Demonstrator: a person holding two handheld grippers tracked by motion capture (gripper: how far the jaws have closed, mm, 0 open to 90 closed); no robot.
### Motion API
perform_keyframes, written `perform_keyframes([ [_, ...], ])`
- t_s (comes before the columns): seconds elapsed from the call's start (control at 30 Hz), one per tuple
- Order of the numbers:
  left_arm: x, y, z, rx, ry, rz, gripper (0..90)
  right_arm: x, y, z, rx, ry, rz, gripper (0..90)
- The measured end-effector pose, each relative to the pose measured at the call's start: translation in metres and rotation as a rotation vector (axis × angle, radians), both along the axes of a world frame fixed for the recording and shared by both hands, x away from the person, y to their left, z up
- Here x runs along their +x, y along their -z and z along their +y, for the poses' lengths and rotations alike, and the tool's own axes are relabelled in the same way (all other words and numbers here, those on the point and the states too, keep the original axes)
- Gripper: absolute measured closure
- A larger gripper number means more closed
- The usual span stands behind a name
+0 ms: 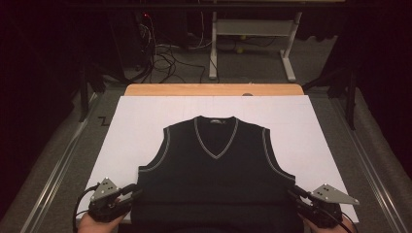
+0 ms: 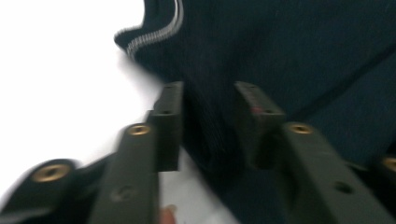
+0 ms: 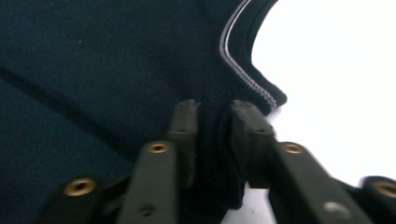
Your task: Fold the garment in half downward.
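Dark sleeveless vest [image 1: 216,170] laid flat at worktop [image 1: 301,121] near edge, V-neck away; neck label unreadable. Left hand-held gripper [image 1: 133,190] angled inward at vest's left side seam, right hand-held gripper [image 1: 294,192] at right seam; jaws partly spread, fabric fold between, pinch uncertain.

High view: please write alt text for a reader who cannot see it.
A dark sleeveless V-neck vest with pale trim lies flat, neck away from the person, on a white sheet covering a wooden table. The left gripper and right gripper sit at the vest's lower side edges. Cables and a metal frame stand on the dim floor beyond.
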State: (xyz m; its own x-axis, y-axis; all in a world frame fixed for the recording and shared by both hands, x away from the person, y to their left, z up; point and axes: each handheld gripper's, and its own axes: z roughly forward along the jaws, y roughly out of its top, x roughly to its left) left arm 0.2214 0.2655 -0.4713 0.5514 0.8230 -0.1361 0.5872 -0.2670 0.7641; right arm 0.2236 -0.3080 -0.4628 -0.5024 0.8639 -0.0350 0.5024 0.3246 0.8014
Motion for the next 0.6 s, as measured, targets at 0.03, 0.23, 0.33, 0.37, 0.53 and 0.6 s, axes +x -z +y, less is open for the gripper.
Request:
perform_keyframes([
  [0.03, 0.001, 0.000, 0.000, -0.009, -0.003, -0.012, 49.3, 0.001, 0.000, 0.000, 0.008, 0.001, -0.004, 61.0],
  [0.23, 0.021, -0.003, -0.001, -0.042, -0.002, -0.031, 30.6, 0.009, -0.001, 0.000, 0.059, 0.032, -0.044, 37.6],
  [0.33, 0.034, -0.007, -0.003, -0.087, -0.004, -0.021, 23.4, 0.017, -0.002, 0.002, 0.049, 0.030, -0.060, 30.9],
  [0.37, 0.038, -0.007, -0.004, -0.089, -0.001, -0.019, 22.5, 0.019, -0.002, 0.003, 0.054, 0.032, -0.060, 28.0],
  [0.53, 0.058, -0.009, -0.010, -0.066, 0.006, -0.010, 16.1, 0.043, -0.007, 0.009, 0.054, 0.041, -0.066, 15.9],
  [0.6, 0.068, -0.011, -0.012, -0.066, 0.004, -0.005, 13.1, 0.049, -0.010, 0.013, 0.060, 0.040, -0.073, 12.9],
])
